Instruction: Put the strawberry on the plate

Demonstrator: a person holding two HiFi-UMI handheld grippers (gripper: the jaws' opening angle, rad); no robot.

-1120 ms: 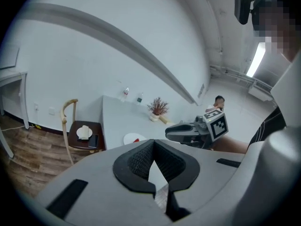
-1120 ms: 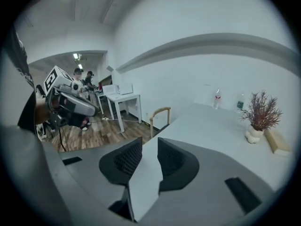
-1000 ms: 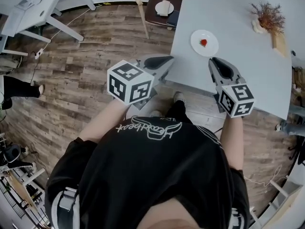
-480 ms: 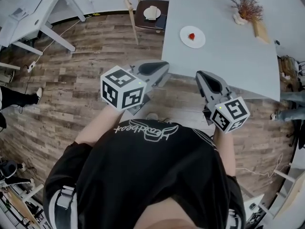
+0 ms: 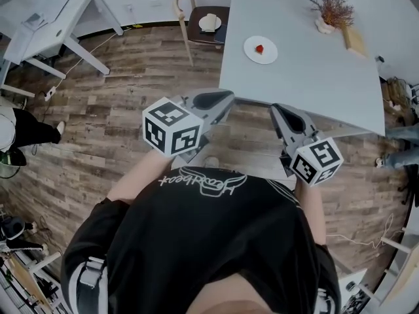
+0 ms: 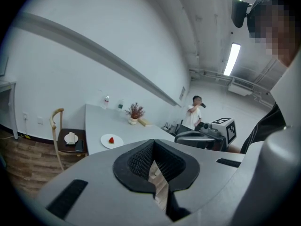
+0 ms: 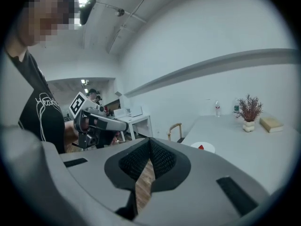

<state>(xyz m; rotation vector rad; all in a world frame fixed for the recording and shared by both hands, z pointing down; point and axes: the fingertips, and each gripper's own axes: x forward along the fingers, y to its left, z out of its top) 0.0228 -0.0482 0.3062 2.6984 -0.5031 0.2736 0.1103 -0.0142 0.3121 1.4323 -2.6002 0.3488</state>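
A small red strawberry point(image 5: 259, 48) lies on a round white plate point(image 5: 252, 54) near the left edge of the grey table point(image 5: 308, 77). The same strawberry point(image 6: 111, 140) and plate point(image 6: 105, 143) show small in the left gripper view, and the strawberry point(image 7: 201, 147) on its plate point(image 7: 208, 149) in the right gripper view. My left gripper point(image 5: 228, 97) is shut with nothing in it, held off the table's near edge over the floor. My right gripper point(image 5: 277, 110) is shut and empty too, just below the table's front edge. Both are well short of the plate.
A vase of dried twigs point(image 5: 328, 11) and a pale book point(image 5: 353, 40) stand at the table's far side. A wooden chair point(image 5: 204, 19) with a small plate on its seat is left of the table. A white desk point(image 5: 46, 25) stands at the left. A person point(image 6: 193, 117) stands far off.
The table and plate have slid up and away in the head view as both grippers drew back from the table edge. The right jaws closed.
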